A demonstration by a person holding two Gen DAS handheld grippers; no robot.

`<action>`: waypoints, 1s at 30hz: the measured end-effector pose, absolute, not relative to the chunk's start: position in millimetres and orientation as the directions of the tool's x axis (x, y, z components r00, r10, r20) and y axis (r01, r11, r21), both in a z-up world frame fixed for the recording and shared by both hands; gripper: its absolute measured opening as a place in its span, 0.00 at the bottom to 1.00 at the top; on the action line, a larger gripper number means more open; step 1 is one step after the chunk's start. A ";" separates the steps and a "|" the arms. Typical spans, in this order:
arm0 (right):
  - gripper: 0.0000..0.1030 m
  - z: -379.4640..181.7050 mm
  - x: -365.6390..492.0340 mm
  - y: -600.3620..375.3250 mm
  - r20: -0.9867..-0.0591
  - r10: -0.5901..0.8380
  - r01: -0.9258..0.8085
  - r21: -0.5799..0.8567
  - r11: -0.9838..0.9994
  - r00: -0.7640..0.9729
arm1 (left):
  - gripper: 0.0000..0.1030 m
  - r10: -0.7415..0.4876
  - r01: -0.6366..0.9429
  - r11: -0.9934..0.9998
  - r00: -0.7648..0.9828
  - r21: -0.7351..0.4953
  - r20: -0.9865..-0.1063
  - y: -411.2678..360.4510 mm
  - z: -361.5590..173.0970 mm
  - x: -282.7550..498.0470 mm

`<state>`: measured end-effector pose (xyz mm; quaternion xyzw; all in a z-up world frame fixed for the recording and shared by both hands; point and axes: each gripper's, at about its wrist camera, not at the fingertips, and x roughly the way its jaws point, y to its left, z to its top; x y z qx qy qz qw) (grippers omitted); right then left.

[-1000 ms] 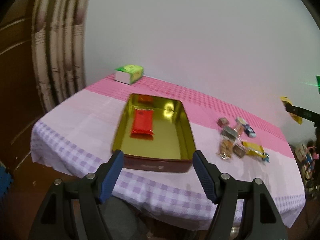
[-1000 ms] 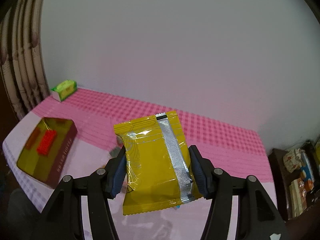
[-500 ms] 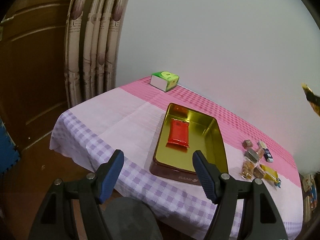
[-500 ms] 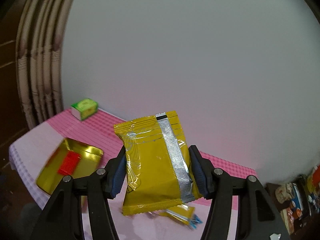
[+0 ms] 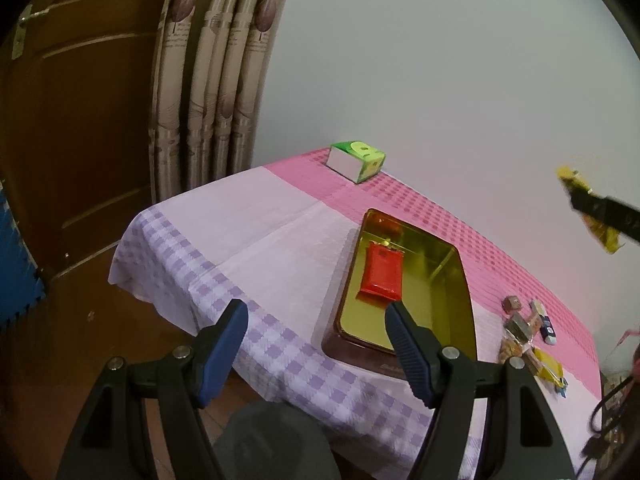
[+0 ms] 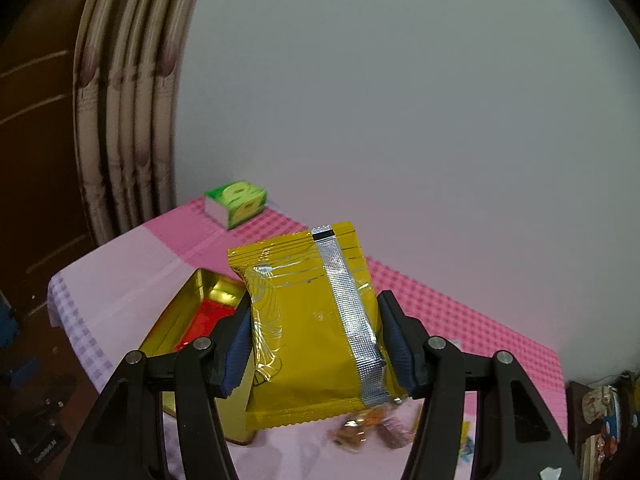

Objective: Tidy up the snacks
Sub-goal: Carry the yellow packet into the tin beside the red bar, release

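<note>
My right gripper (image 6: 316,340) is shut on a yellow foil snack packet (image 6: 308,328) and holds it in the air above the table; the packet also shows at the right edge of the left wrist view (image 5: 600,222). A gold tin (image 5: 448,280) with a red snack packet (image 5: 382,274) inside sits on the pink tablecloth; it shows in the right wrist view (image 6: 188,308) below and left of the packet. My left gripper (image 5: 316,336) is open and empty, off the table's near-left edge. Several small wrapped snacks (image 5: 524,332) lie right of the tin.
A green and white box (image 5: 356,160) stands at the table's far corner by the wall. A curtain (image 5: 208,80) and a wooden door (image 5: 72,120) are to the left. A shelf with goods (image 6: 604,420) is at the far right.
My right gripper has carried the yellow packet leftward, closer to the tin. My left gripper has pulled back and swung left, so more of the door and floor shows.
</note>
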<state>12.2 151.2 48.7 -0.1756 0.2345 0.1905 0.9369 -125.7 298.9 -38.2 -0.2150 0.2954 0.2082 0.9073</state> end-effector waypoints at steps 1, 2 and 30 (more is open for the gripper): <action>0.54 41.9 13.3 156.0 -0.519 0.278 -0.448 -0.236 0.862 0.808 | 0.71 0.252 -0.508 0.819 0.737 -0.268 -0.627 299.7 -38.8 -125.7; 0.54 35.6 13.9 159.6 -0.530 0.281 -0.456 -0.232 0.859 0.800 | 0.71 0.251 -0.511 0.815 0.735 -0.272 -0.630 301.8 -39.9 -125.7; 0.54 -119.5 40.8 237.6 -0.760 0.258 -0.588 -0.195 0.785 0.596 | 0.71 0.200 -0.564 0.755 0.683 -0.335 -0.702 327.4 -63.1 -110.7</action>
